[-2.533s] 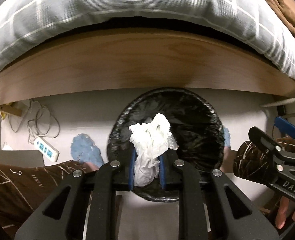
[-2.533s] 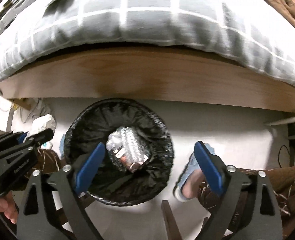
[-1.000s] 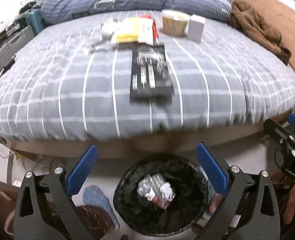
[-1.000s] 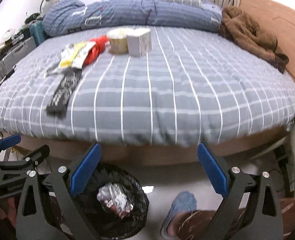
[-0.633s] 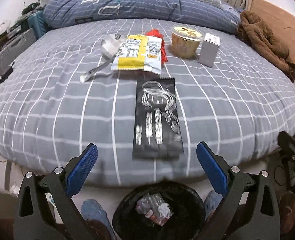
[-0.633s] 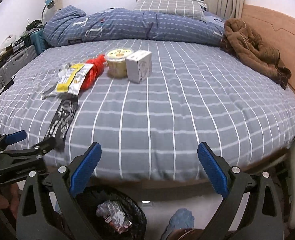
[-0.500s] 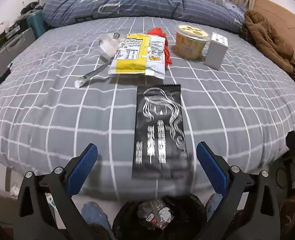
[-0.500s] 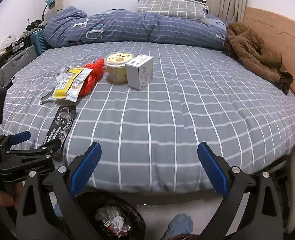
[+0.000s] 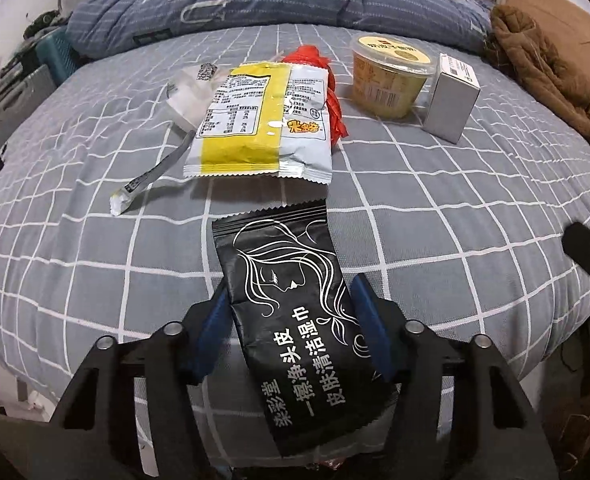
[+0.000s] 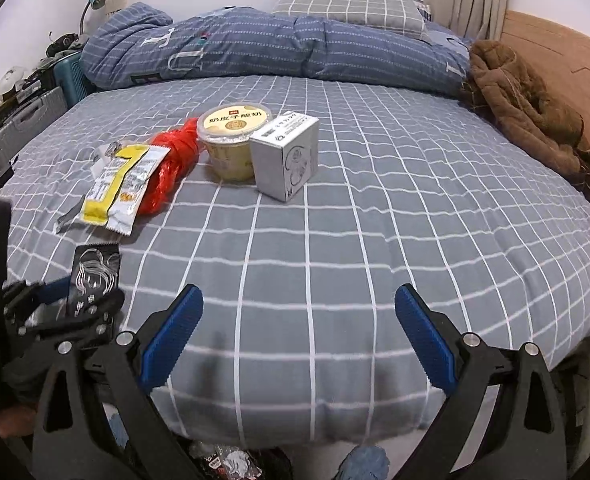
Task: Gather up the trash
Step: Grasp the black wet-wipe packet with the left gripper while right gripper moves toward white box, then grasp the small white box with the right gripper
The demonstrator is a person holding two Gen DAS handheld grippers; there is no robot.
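A black wipes packet lies near the front edge of the grey checked bed. My left gripper has a blue pad against each long edge of the packet, and its jaws are closing. In the right wrist view the left gripper and the black packet sit at the far left. Further back lie a yellow snack bag, a red plastic bag, a yellow lidded tub and a small white box. My right gripper hangs open over bare bedding, holding nothing.
A thin sachet and a clear wrapper lie left of the snack bag. The black bin with trash shows below the bed edge. A rolled blue duvet and a brown garment lie at the back and right.
Both grippers moved from over the bin up and forward across the bed. The left jaws, wide open half a second ago, have narrowed onto the black packet.
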